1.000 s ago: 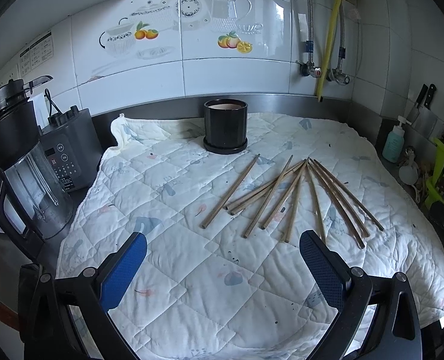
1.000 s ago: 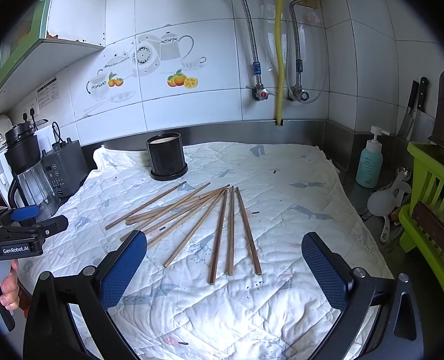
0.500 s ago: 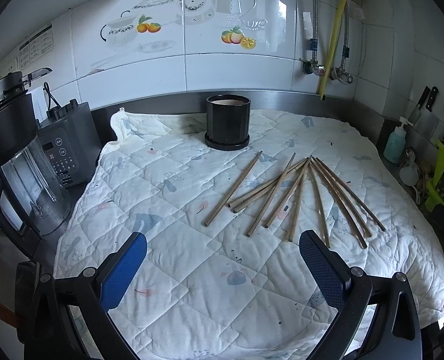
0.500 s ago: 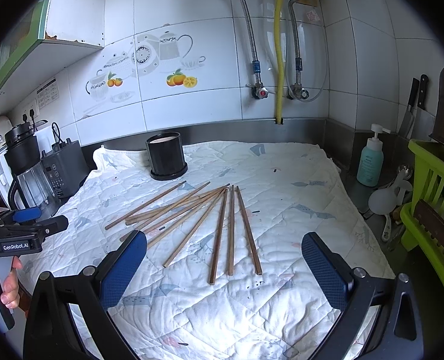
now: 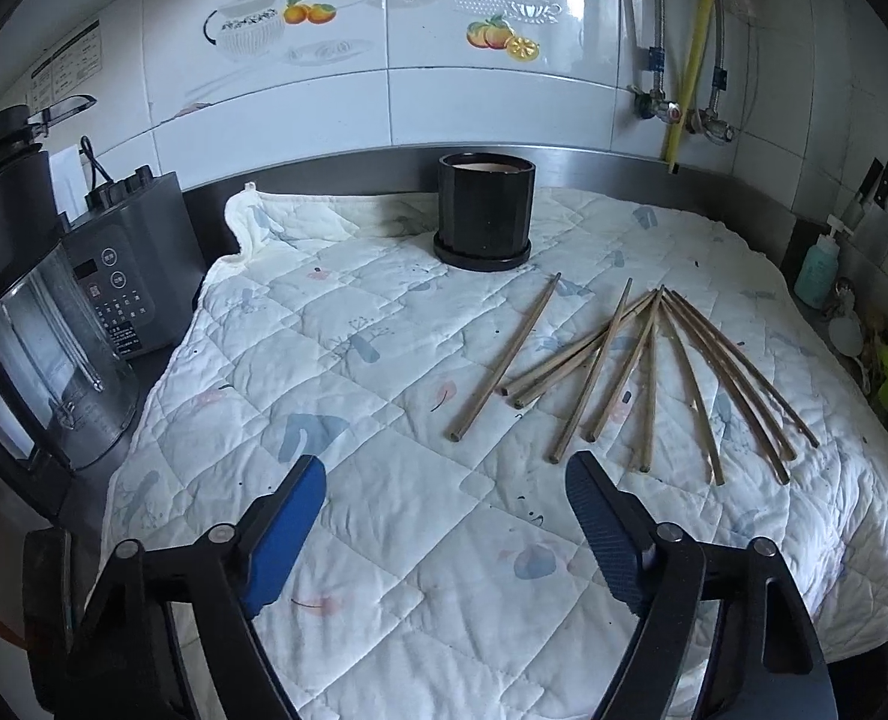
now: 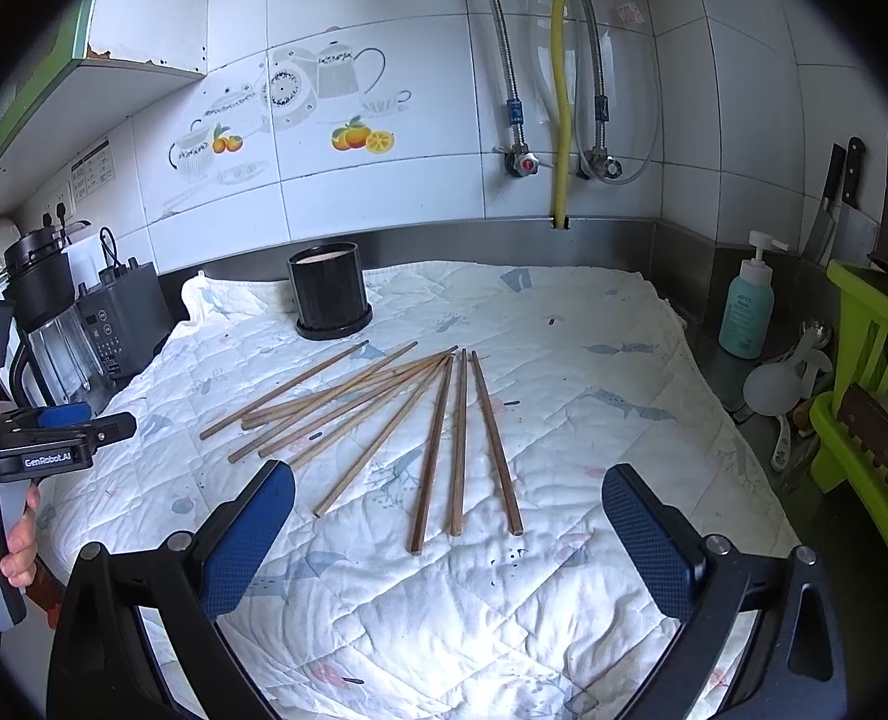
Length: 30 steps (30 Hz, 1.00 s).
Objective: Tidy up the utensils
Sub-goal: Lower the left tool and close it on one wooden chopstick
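Chopsticks point(image 5: 636, 372) lie fanned across the quilted cloth point(image 5: 384, 540) on the desk, tips converging toward the black holder point(image 5: 485, 210) at the back and butt ends splayed toward me. From my left gripper point(image 5: 446, 531) the fan sits ahead and to the right; the leftmost stick point(image 5: 507, 357) runs diagonally, far end angled up and right toward the holder, near end just beyond the gap between the jaws. Those jaws stand apart with only cloth between them, having just been narrowing, nothing pinched. My right gripper point(image 6: 447, 531) also hangs with its jaws wide apart and empty, and here the three straightest sticks point(image 6: 459, 444) point almost directly at the gap, long axes in line with the fingers. I judge the right side better lined up for those, the left nearer the lone diagonal stick.

Several sticks overlap near the converging tips, so I cannot count them surely or tell which rides on top. The holder's interior is hidden past a pale rim. The hand point(image 6: 6, 546) on the left tool's grip is cut off at the frame edge, and fisheye bending makes the outer sticks look curved.
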Motion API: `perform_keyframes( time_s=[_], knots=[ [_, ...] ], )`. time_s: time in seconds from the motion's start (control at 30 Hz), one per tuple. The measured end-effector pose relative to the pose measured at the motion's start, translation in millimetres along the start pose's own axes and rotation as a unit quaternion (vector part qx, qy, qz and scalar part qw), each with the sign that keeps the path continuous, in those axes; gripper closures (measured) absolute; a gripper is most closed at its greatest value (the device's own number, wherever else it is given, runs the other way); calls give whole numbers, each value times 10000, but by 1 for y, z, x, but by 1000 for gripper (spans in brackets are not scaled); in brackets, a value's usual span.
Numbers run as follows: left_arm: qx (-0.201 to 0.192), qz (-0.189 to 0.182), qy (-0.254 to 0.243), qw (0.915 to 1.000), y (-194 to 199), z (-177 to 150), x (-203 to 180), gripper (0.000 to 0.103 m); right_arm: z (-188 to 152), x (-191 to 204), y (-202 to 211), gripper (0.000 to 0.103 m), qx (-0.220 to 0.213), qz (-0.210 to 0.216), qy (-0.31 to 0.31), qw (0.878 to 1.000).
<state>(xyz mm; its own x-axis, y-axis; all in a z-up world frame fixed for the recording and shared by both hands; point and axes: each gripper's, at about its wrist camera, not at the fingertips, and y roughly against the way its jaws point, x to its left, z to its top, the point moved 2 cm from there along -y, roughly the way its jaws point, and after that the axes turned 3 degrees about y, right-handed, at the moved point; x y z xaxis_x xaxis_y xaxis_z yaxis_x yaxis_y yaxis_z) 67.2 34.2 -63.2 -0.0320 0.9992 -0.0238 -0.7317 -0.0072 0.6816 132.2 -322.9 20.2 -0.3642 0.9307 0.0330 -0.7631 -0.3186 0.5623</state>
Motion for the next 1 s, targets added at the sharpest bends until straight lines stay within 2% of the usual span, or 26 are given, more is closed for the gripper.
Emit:
perform_keyframes(
  time_s=[0.1,0.23,0.4,0.6,0.83,0.93,1.0],
  knots=[
    [140,-103,-124,9998,-21,2,-2,32,-5,-4,-7,0,101,32,-47,9999],
    [304,-265,-199,9990,-54,8,-2,37,-10,-11,-17,0,239,42,-162,9996],
    [546,-335,-363,9973,-93,15,-2,52,-16,-21,-32,4,384,75,-377,9985],
    [775,-429,-448,9951,-131,21,-1,57,-23,-32,-50,10,622,57,-532,9966],
    [731,-546,-605,9940,-146,23,-6,63,-27,-36,-69,14,804,26,-549,9952],
    [701,-648,-603,9936,-145,23,-7,69,-29,-36,-77,15,884,33,-568,9945],
    [686,-732,-623,9930,-144,23,-8,79,-30,-35,-81,16,912,44,-569,9942]
  ],
)
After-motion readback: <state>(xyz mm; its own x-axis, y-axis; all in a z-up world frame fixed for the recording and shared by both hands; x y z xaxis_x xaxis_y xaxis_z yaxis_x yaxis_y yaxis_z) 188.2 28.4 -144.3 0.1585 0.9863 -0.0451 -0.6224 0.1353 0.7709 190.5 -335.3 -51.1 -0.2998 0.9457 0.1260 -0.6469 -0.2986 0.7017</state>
